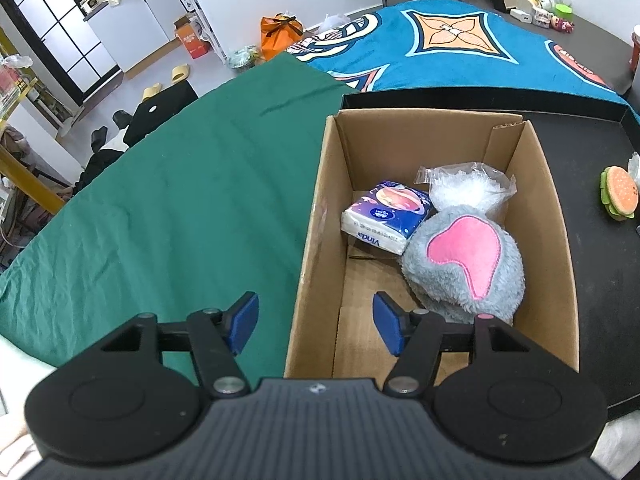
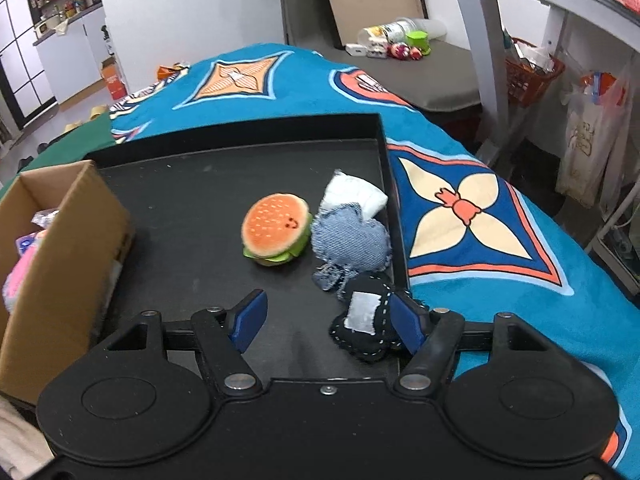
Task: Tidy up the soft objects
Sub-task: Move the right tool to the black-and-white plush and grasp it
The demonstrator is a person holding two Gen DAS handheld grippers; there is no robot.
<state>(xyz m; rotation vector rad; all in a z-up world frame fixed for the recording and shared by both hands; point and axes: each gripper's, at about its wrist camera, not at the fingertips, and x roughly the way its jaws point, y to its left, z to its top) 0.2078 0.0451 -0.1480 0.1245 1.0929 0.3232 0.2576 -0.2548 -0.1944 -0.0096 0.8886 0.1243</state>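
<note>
My left gripper (image 1: 316, 322) hangs open and empty over the near wall of the cardboard box (image 1: 316, 216), with the grey plush (image 1: 464, 264), tissue pack (image 1: 386, 216) and a plastic bag (image 1: 468, 184) inside just ahead of it. My right gripper (image 2: 326, 320) is open too. A dark stitched pouch (image 2: 362, 322) sits between its fingers against the right one, and the burger plush (image 2: 276, 234) and denim heart (image 2: 350, 242) are ahead on the black tray (image 2: 240, 130).

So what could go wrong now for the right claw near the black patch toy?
The right claw is open with the black patch toy off-centre, against one finger, so a closing grip may only pinch its edge. The denim toy lies close and could be dragged. The tray rim may block that finger.
</note>
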